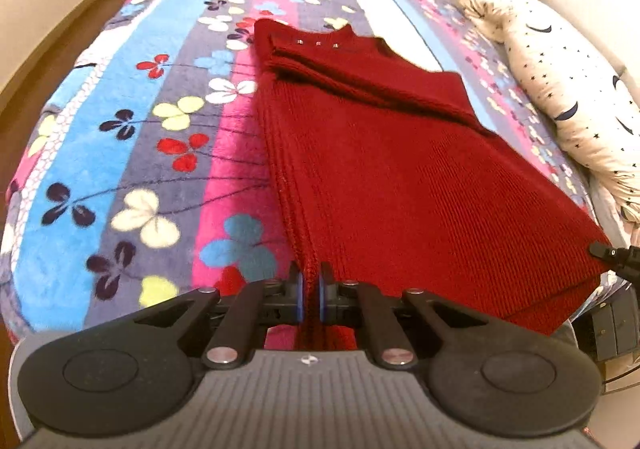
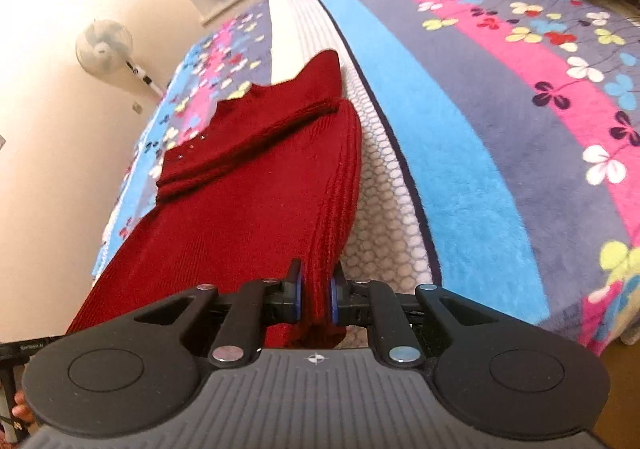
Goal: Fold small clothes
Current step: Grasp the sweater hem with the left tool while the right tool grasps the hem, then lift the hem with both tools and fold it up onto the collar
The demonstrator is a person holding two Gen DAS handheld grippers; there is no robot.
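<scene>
**Sleeves in, hem lift under way**

I was working over the bed (image 1: 120,137), its fleece blanket striped in blue, pink and grey with clover prints, and a star-print pillow (image 1: 568,89) lay along its far right side. The red ribbed sweater (image 1: 392,177) lay lengthwise on that blanket, collar end away from me. Its sleeves were already folded across the chest, one cuff with three small studs (image 1: 318,43) lying on top, so I judged the side folds done.

What was left, as I read it, was the lengthwise fold: bringing the hem up toward the collar, then perhaps one more halving.

My left gripper (image 1: 311,289) had its fingers closed narrow on the left hem corner, knit bunched between the blue pads. My right gripper (image 2: 316,295) pinched the right hem corner the same way.
</scene>
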